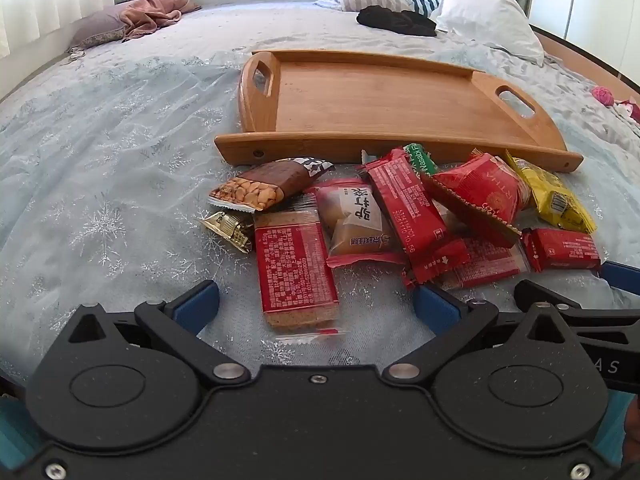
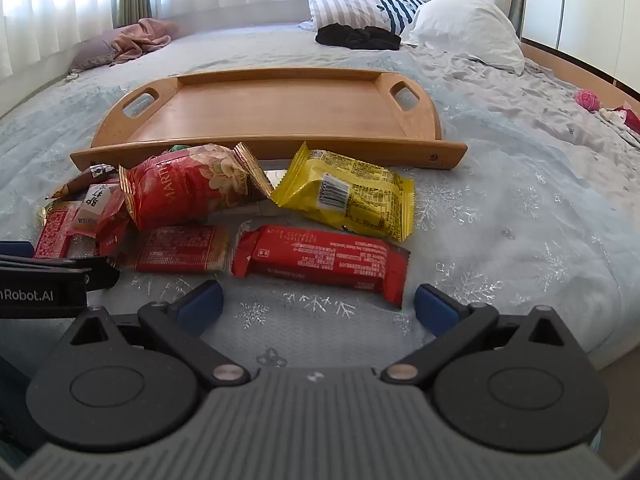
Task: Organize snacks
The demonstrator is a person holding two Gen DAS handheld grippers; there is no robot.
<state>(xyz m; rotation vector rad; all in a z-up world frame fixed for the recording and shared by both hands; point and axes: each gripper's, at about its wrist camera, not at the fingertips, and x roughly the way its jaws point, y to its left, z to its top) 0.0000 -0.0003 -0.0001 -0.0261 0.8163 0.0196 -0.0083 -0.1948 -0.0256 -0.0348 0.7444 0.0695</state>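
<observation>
Several snack packets lie heaped on the bed in front of a wooden tray (image 1: 400,96) (image 2: 280,112) that holds nothing. My left gripper (image 1: 316,304) is open, its blue fingertips (image 1: 198,304) on either side of a clear-wrapped red cereal bar (image 1: 294,268). Beyond that bar lie a peanut bar (image 1: 260,188) and a long red packet (image 1: 412,212). In the right wrist view my right gripper (image 2: 318,306) is open just short of a red bar (image 2: 320,260). Behind that bar sit a yellow packet (image 2: 352,192) and a puffy red bag (image 2: 188,188).
The pale blue snowflake bedspread (image 2: 520,220) stretches to the right. Pillows (image 2: 464,28) and dark clothing (image 2: 356,38) lie at the head of the bed, with a pink blanket (image 1: 152,14) far left. The other gripper's arm (image 2: 44,284) shows at the left edge.
</observation>
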